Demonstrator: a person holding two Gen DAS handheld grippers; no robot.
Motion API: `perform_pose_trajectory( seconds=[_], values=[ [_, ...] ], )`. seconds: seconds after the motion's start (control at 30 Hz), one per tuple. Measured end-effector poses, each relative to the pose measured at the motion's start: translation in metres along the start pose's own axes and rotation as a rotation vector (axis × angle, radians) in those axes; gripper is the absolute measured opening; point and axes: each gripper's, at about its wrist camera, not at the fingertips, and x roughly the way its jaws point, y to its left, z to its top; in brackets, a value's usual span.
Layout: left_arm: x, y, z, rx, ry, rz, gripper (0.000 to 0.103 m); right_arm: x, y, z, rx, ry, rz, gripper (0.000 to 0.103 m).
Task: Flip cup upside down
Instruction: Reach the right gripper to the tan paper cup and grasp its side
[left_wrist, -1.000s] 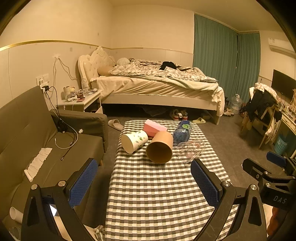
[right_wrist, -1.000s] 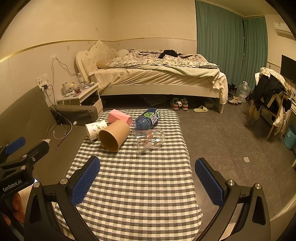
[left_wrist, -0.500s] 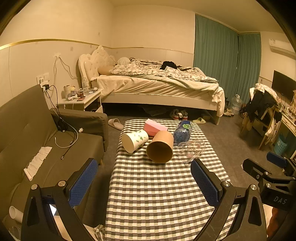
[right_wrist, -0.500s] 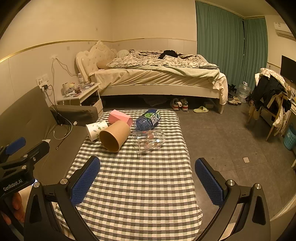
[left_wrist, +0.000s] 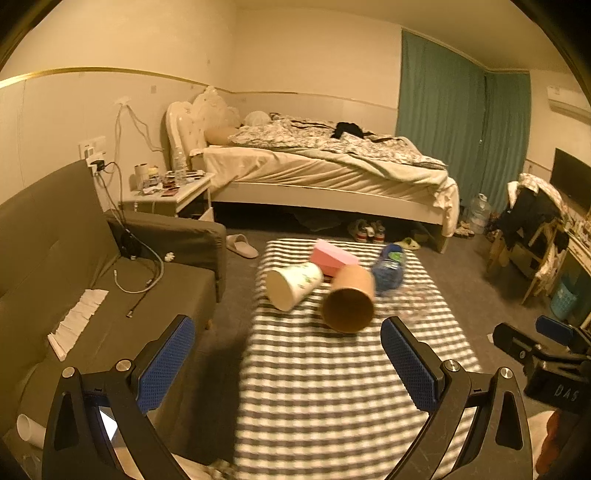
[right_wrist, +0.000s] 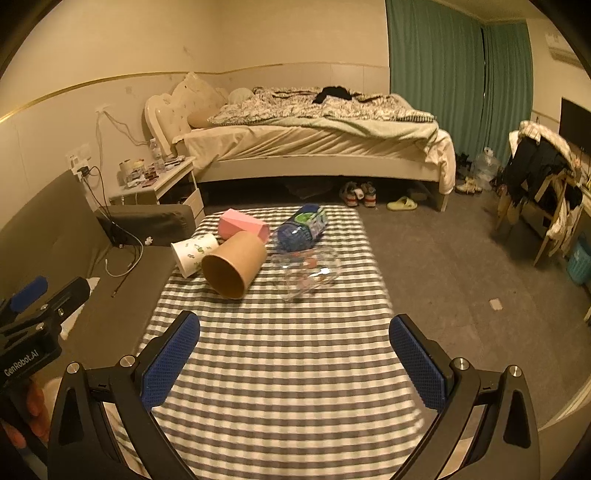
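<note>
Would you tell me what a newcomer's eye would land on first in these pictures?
Probably the cluster at the far end of the checked table: a brown cup and a white cup on their sides, mouths toward the cameras, with a pink box behind. Both open claws, left and right, frame the foreground, holding nothing.

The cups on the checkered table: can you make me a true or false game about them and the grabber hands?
1. The brown paper cup is lying on its side. True.
2. The white paper cup with green prints stands upright. False: it is tipped over too, beside the brown one.
3. The right gripper is squeezing a cup. False: its blue pads are wide apart and hold nothing.
4. The left gripper is open and empty. True.
5. The pink box lies behind the brown cup on the checkered table. True.
6. The clear plastic container is on the floor. False: it lies on the table.
</note>
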Motion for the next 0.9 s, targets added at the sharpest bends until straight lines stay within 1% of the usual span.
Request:
perform_pose_trajectory(
  seconds=[0.13,0.27,0.33,0.47,0.57,0.67,0.77,0.9],
  values=[
    [0.025,0.029,0.002,-0.022,0.009,0.032,0.103,0.032,0.028,0.013,0.028,0.032,0.001,0.103],
    [0.062,0.058,0.003,-0.045,0.042,0.055,0.103,0.074,0.067,0.029,0.018,0.049,-0.014,0.103],
    [0.081,0.069,0.005,-0.040,0.055,0.066,0.103,0.103,0.086,0.036,0.031,0.076,-0.021,0.103],
    [0.119,0.087,0.009,-0.020,0.086,0.104,0.103,0.157,0.111,0.041,0.045,0.123,-0.031,0.103],
    [0.140,0.096,0.004,-0.028,0.113,0.113,0.103,0.192,0.117,0.039,0.064,0.155,-0.051,0.103],
    [0.156,0.105,-0.006,-0.049,0.157,0.104,0.103,0.219,0.118,0.039,0.081,0.177,-0.083,0.103],
    [0.165,0.106,-0.012,-0.042,0.183,0.106,0.103,0.237,0.116,0.039,0.083,0.196,-0.096,0.103],
    [0.168,0.106,-0.014,-0.048,0.201,0.094,0.103,0.255,0.110,0.036,0.070,0.212,-0.114,0.095]
  ],
)
